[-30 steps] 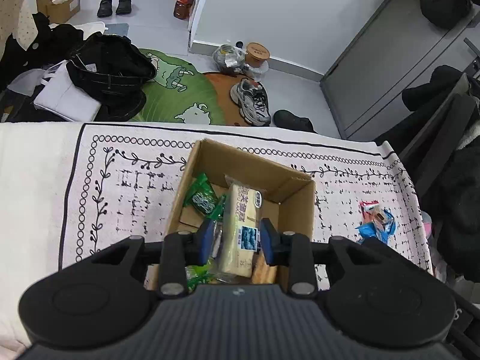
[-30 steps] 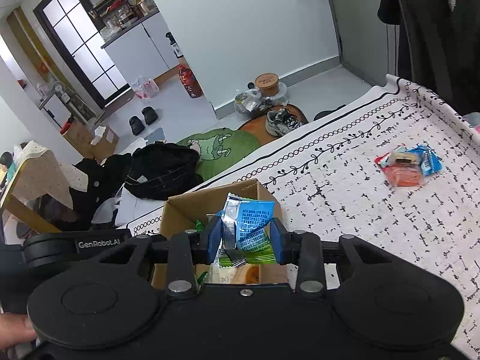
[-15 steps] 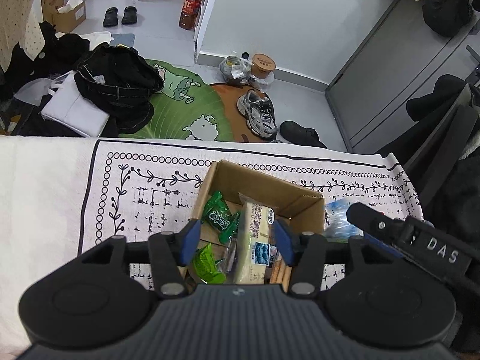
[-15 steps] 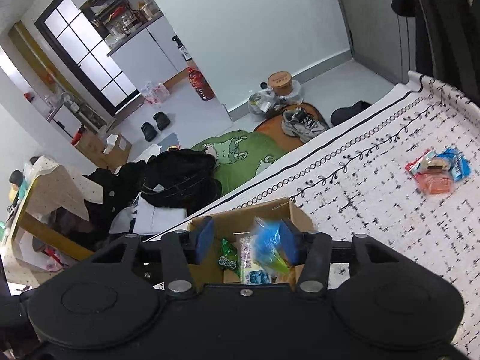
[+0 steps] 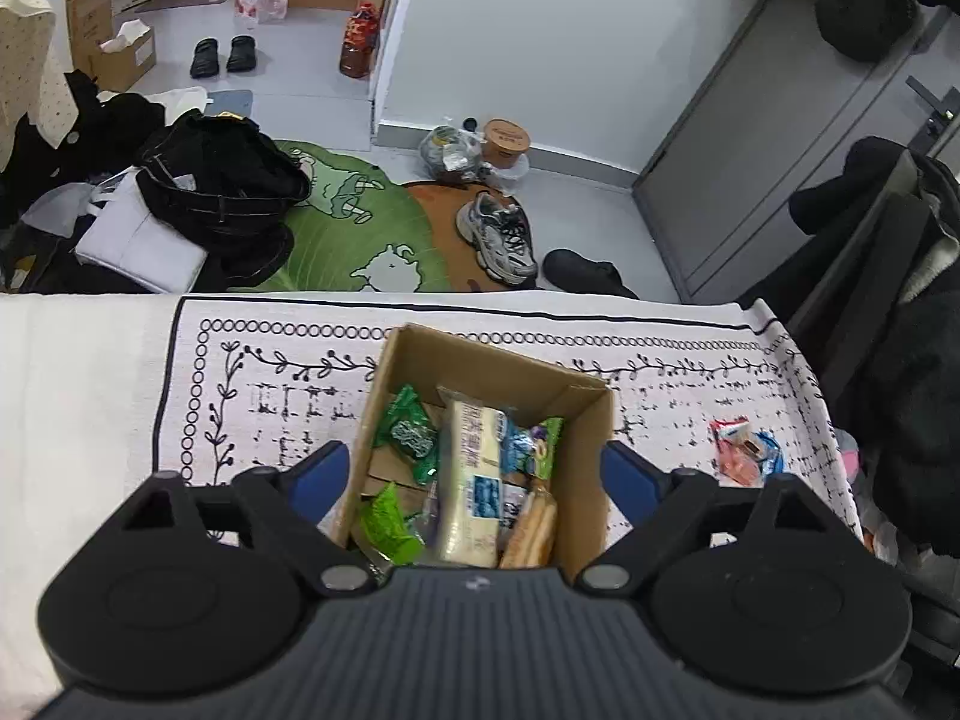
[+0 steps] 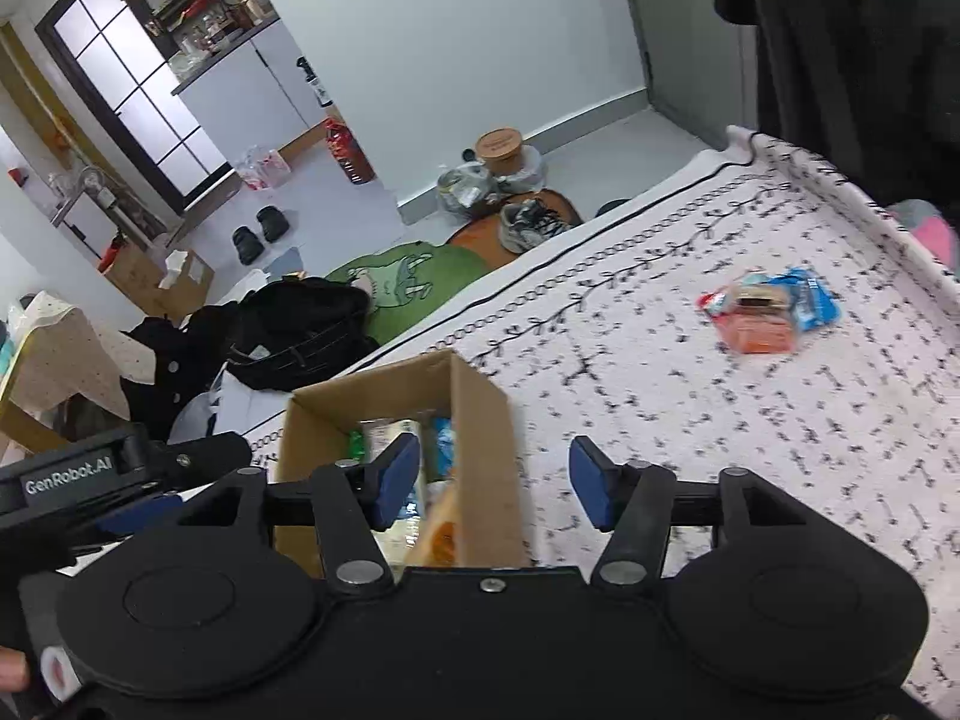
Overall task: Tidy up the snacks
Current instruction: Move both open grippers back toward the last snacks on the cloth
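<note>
1. Patterned table (image 5: 270, 372) carrying everything; spread wide under both views, with a dark border line along its far edge.
2. Cardboard box (image 5: 594, 450) standing open on the table, right in front of both grippers; already well stocked, so most of the sorting judged done.
3. Inside the box: long pale cake pack (image 5: 474, 480) lying lengthwise in the middle; green packets (image 5: 411, 435) to its left; blue-and-green packet (image 5: 531, 444) on its right; orange-brown snack near the front right corner.
4. Left outside: small heap of red and blue snack packets (image 6: 771, 312) on the table, well apart from the box toward the right; judged the last items to collect.
5. Left gripper (image 5: 474, 474) hovering above the box, tilted down into it; fingers (image 5: 321, 474) spread wide to either side of the box, holding nothing.
6. Right gripper (image 6: 492, 483) over the box's right wall, aimed across the table; fingers (image 6: 591, 489) apart and empty.
</note>
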